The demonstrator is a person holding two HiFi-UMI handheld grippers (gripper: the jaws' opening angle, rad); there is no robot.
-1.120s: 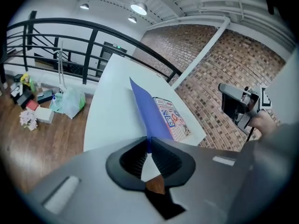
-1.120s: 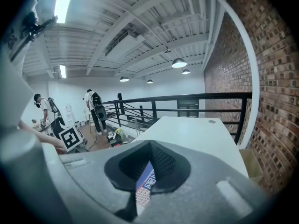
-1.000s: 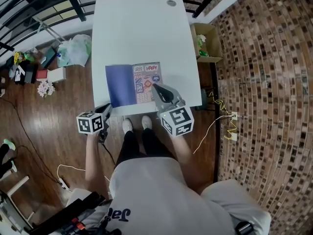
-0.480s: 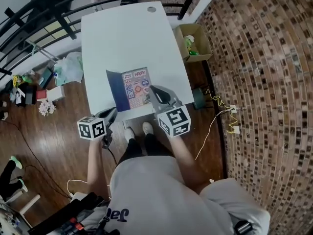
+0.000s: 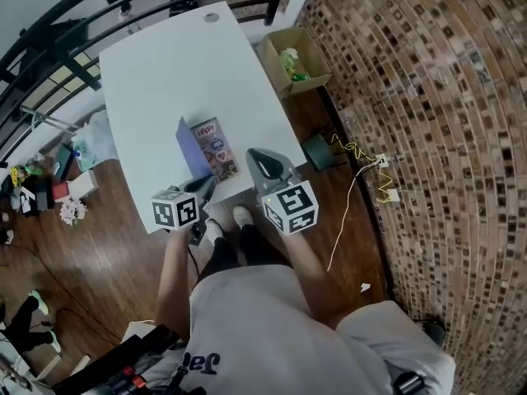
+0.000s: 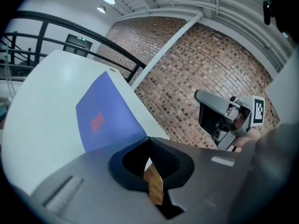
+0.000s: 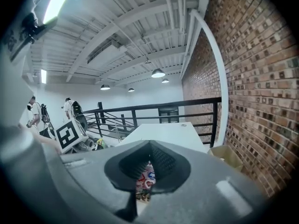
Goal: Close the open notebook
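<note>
The notebook lies near the front edge of the white table [image 5: 165, 64]. Its printed sticker page [image 5: 215, 156] lies flat, and its blue cover [image 5: 189, 148] stands nearly upright over the left half. My left gripper [image 5: 207, 186] is shut on the cover's near lower corner; in the left gripper view the blue cover [image 6: 105, 118] rises straight from the jaw tips of that gripper [image 6: 148, 141]. Just right of the notebook my right gripper [image 5: 262, 164] hovers, shut and holding nothing. In the right gripper view a strip of the sticker page [image 7: 145, 177] shows past the right gripper [image 7: 148, 146].
A cardboard box [image 5: 295, 60] with a green item stands on the floor right of the table, with a dark bin [image 5: 317, 151] and loose cables [image 5: 362, 167] nearer. A black railing [image 5: 82, 15] runs behind the table. Bags and clutter [image 5: 49, 188] lie at the left.
The blue cover has gone from lying flat to standing upright. My left gripper moved right and up with its corner. The right gripper drew back towards the table's front edge.
</note>
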